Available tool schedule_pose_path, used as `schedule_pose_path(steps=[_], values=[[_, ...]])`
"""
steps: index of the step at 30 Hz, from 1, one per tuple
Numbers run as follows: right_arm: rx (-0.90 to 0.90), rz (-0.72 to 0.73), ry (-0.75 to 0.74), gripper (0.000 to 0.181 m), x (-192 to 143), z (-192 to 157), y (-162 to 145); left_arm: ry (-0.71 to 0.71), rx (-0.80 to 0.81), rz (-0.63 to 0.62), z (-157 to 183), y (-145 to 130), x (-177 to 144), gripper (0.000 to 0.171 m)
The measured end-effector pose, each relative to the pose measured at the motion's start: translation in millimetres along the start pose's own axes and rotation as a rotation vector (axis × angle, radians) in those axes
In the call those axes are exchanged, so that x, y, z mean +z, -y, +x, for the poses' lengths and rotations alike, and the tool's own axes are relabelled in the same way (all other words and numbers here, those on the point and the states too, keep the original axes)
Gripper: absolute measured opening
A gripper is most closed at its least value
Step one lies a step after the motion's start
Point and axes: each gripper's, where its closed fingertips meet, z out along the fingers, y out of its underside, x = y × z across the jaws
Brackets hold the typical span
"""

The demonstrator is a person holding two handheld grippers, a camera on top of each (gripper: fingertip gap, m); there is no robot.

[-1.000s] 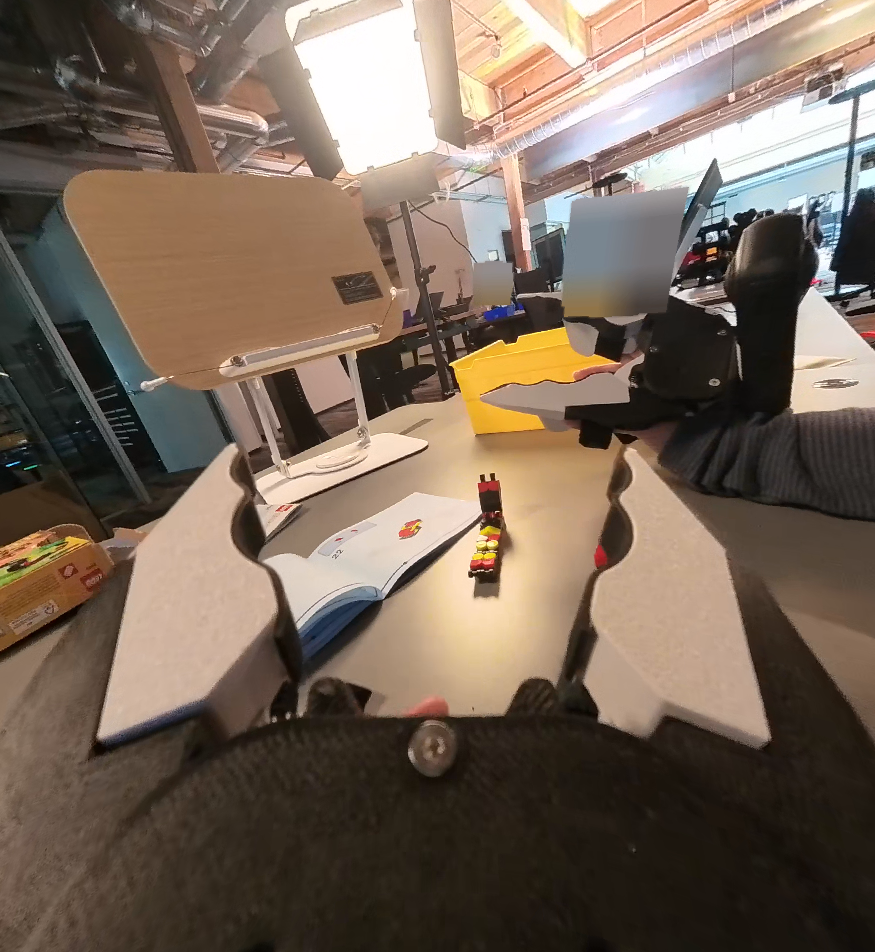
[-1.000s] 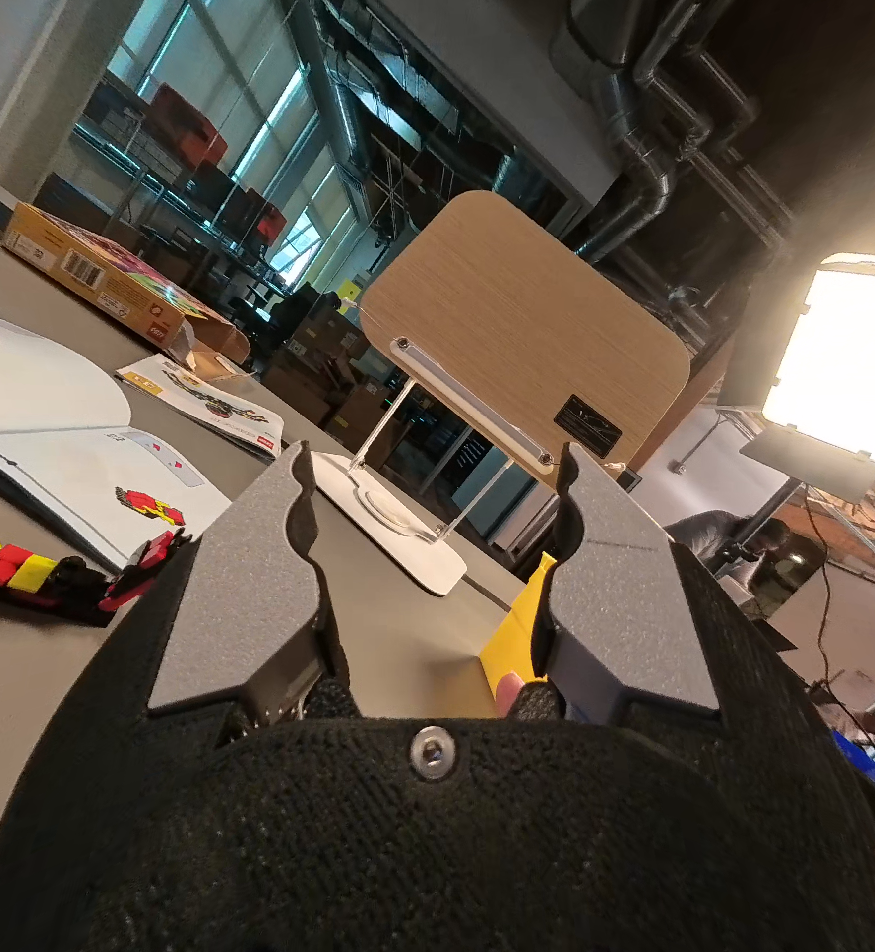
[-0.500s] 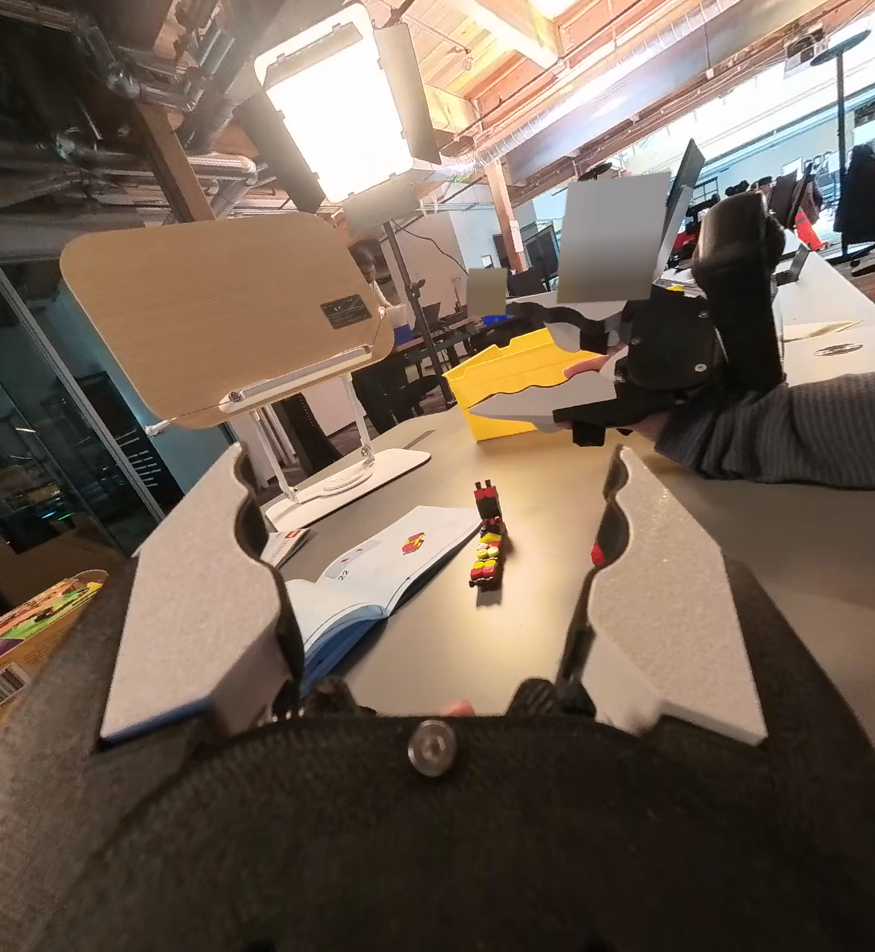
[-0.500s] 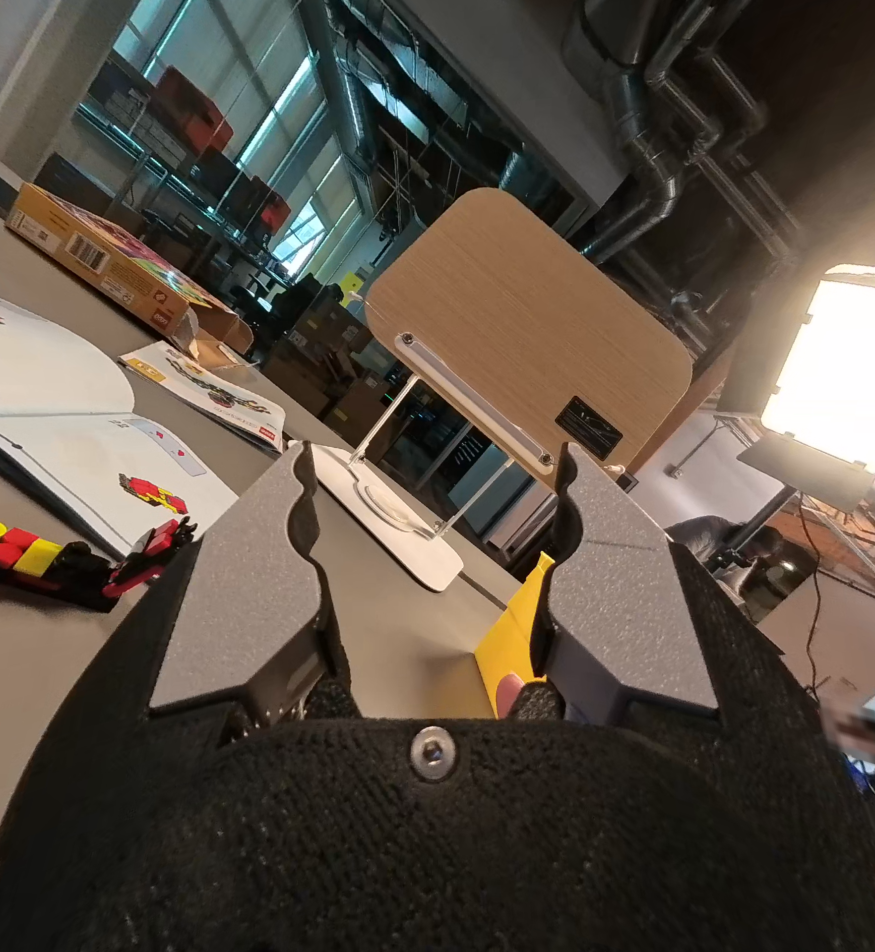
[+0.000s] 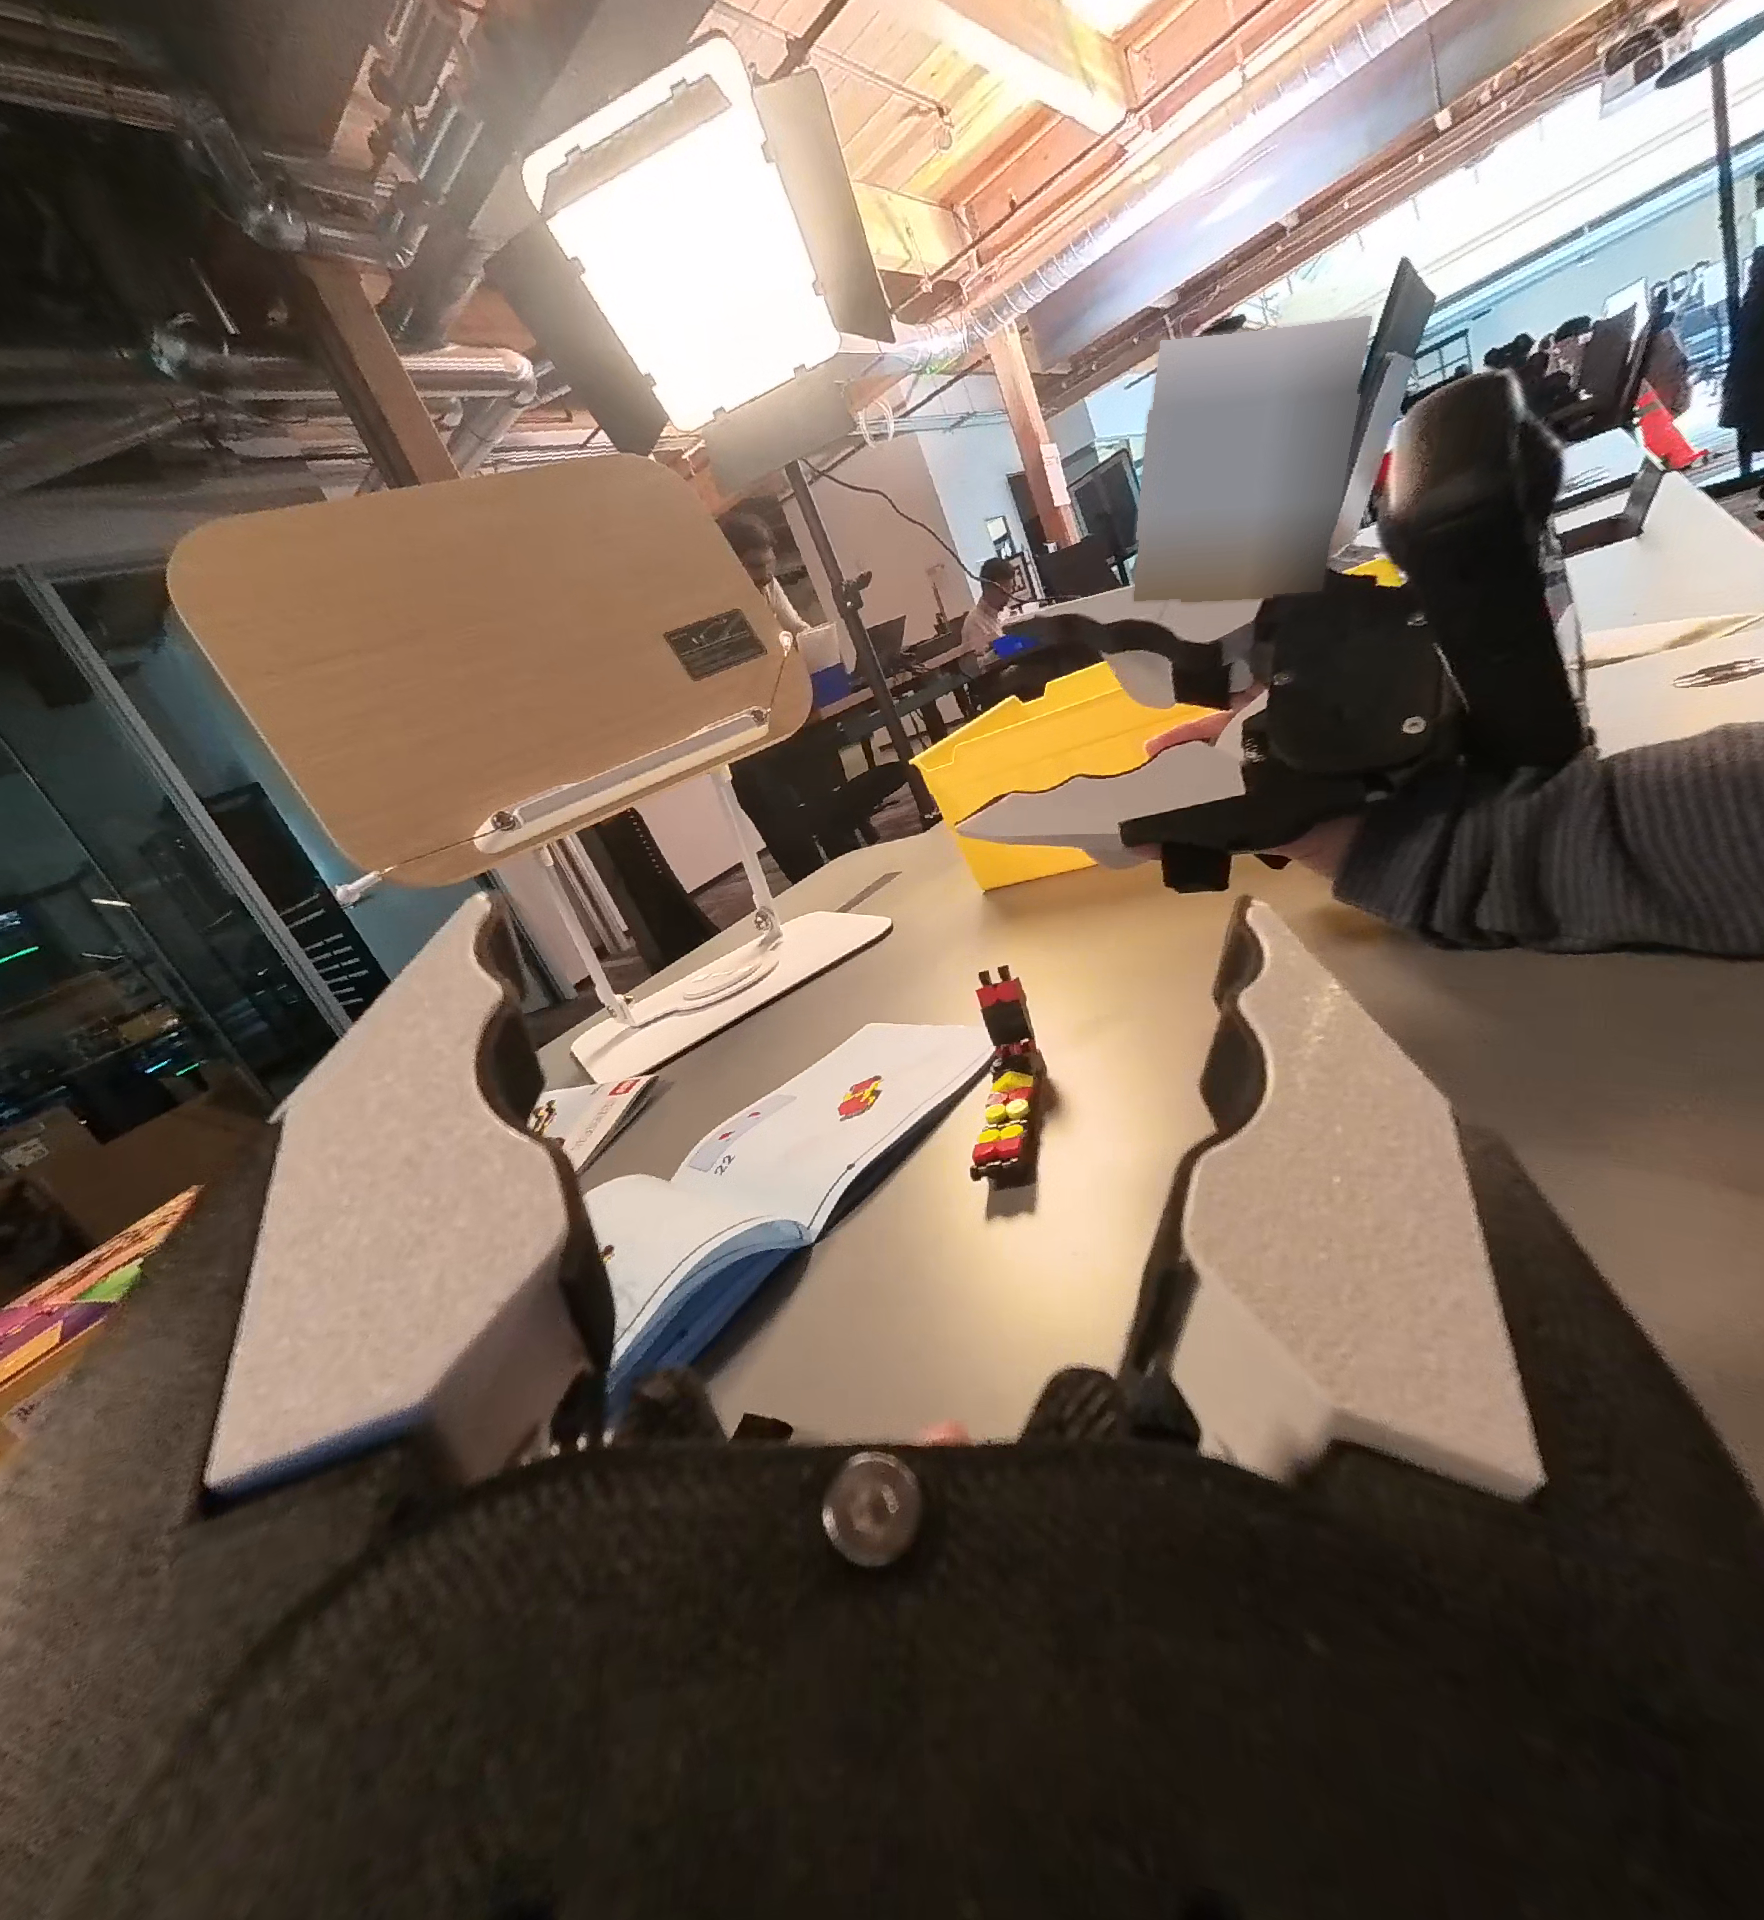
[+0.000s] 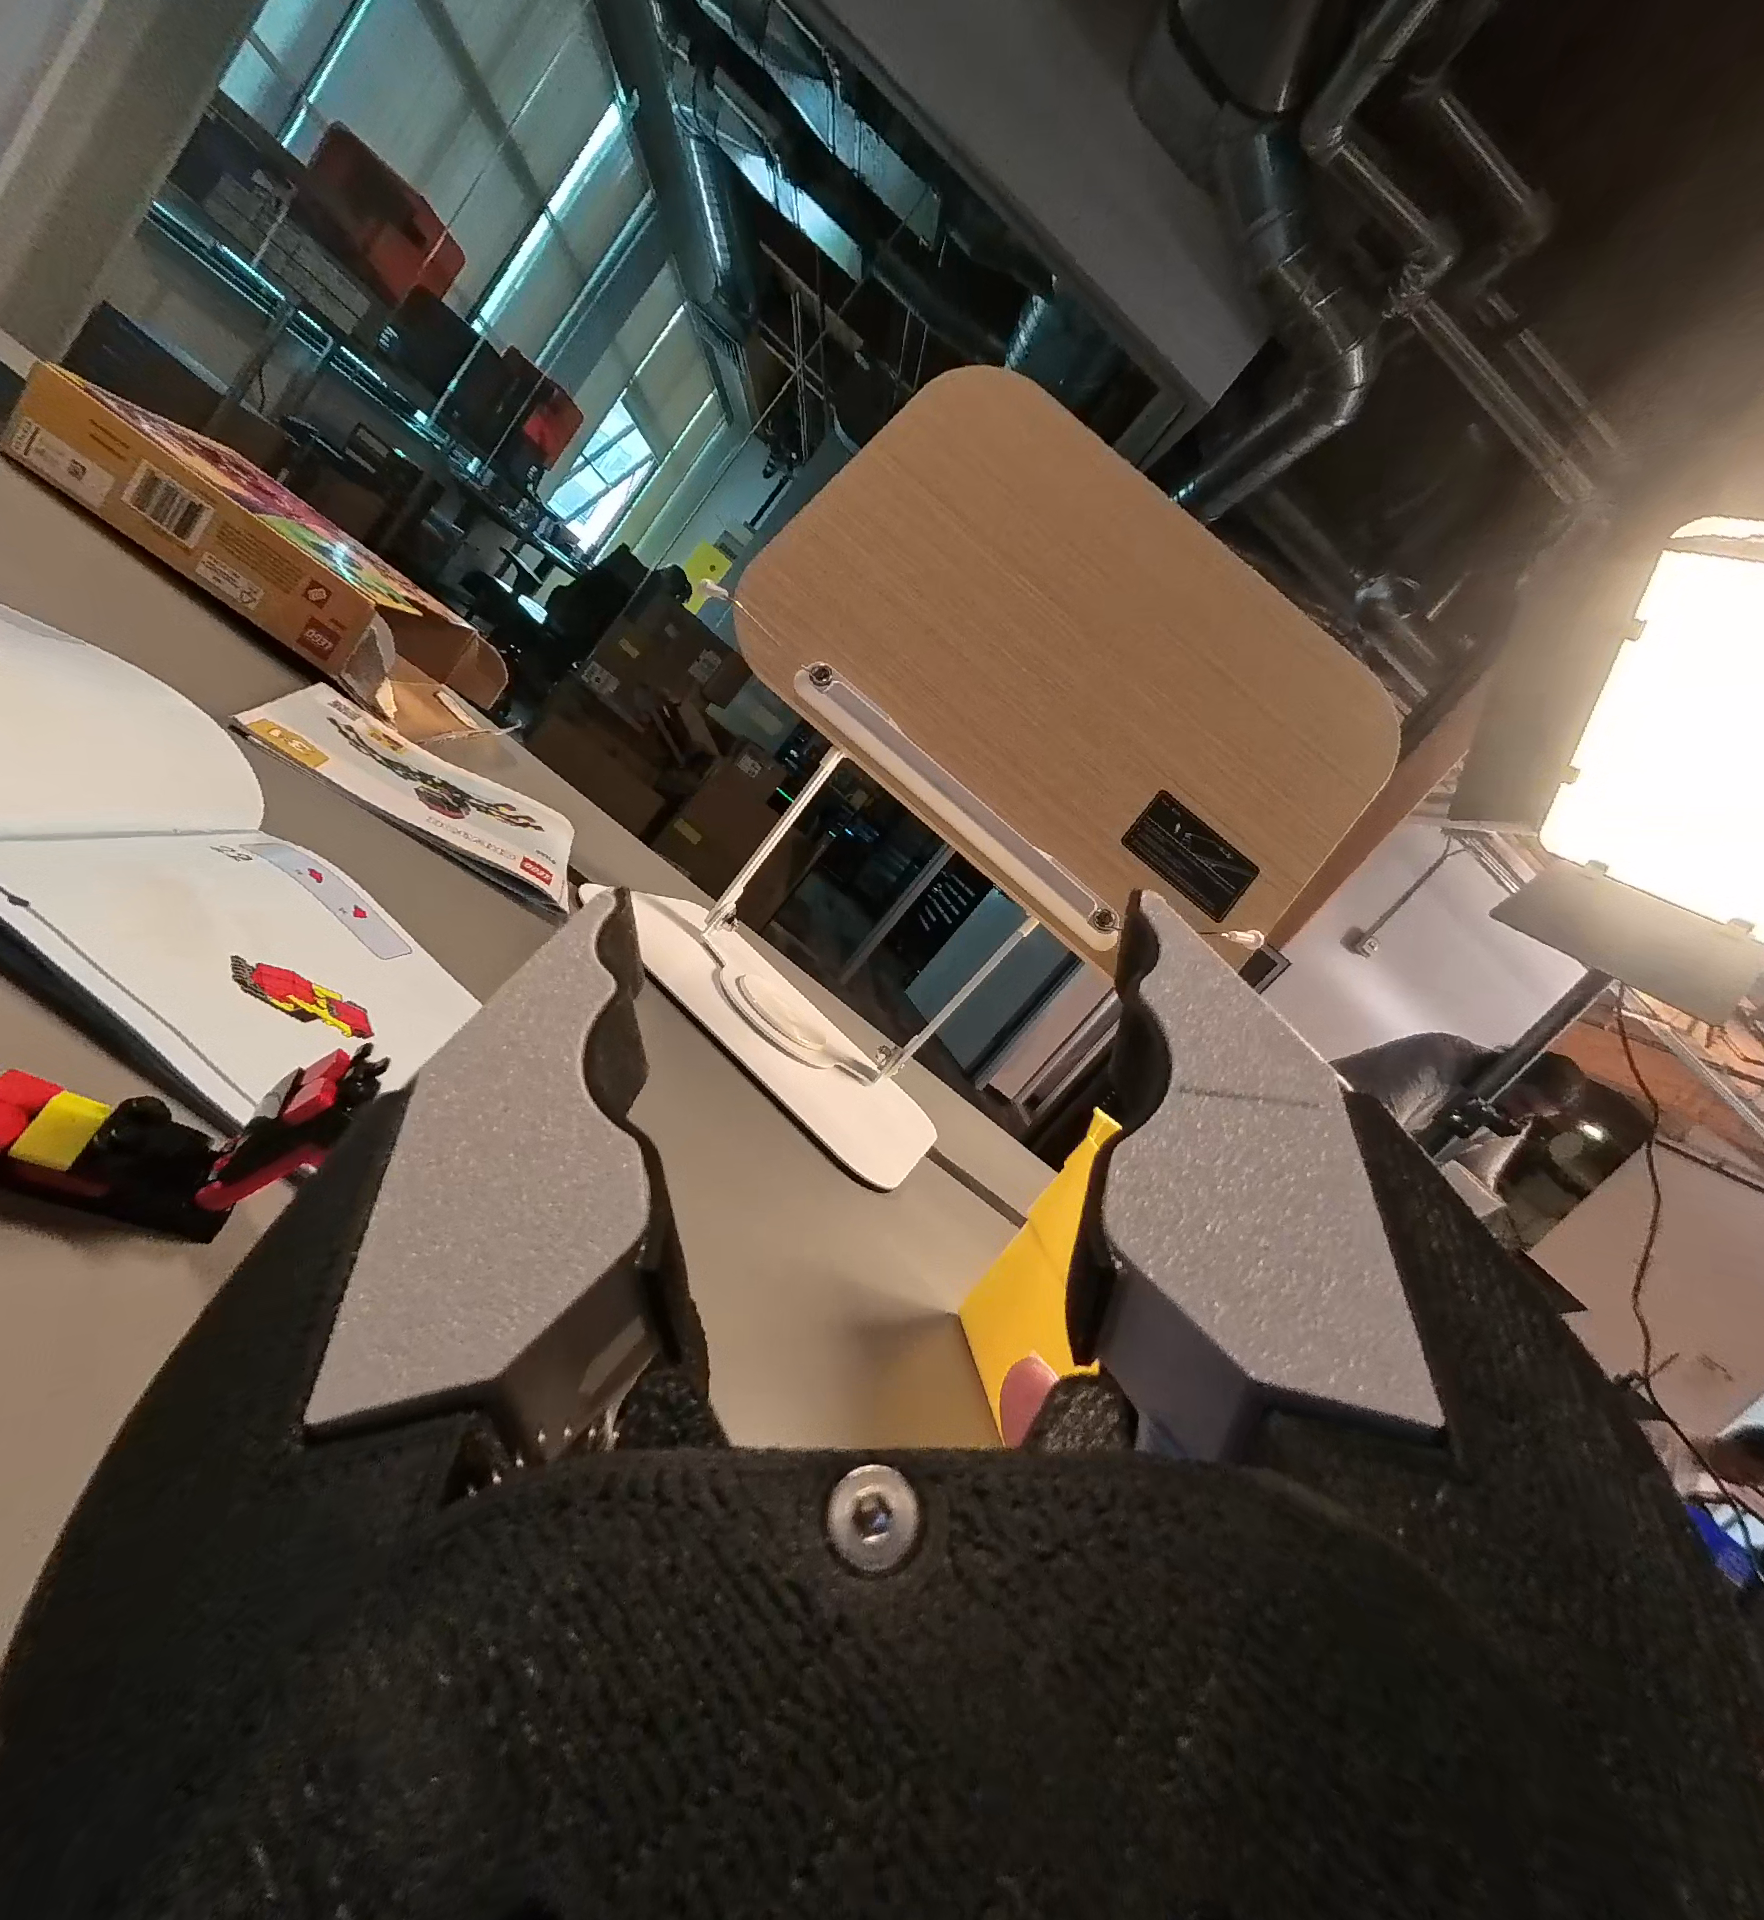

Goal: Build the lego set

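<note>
On the table [image 5: 1377,1081] the lego model [image 5: 1006,1101] lies just right of the open booklet [image 5: 805,1143], with the book stand [image 5: 483,665] behind them and the bin [image 5: 1044,790] farther right.

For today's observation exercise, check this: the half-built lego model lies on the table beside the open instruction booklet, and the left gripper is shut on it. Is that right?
Not quite. The lego model does lie on the table beside the open booklet, but the left gripper is open and empty, as the left wrist view shows.
</note>
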Motion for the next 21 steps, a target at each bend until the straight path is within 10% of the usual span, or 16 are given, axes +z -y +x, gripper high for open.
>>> schedule_pose_path(steps=[21], values=[[-0.026, -0.052, -0.036, 0.088, 2, 4, -7, 0.097, -0.017, -0.029, -26, -6, -9, 0.127]])
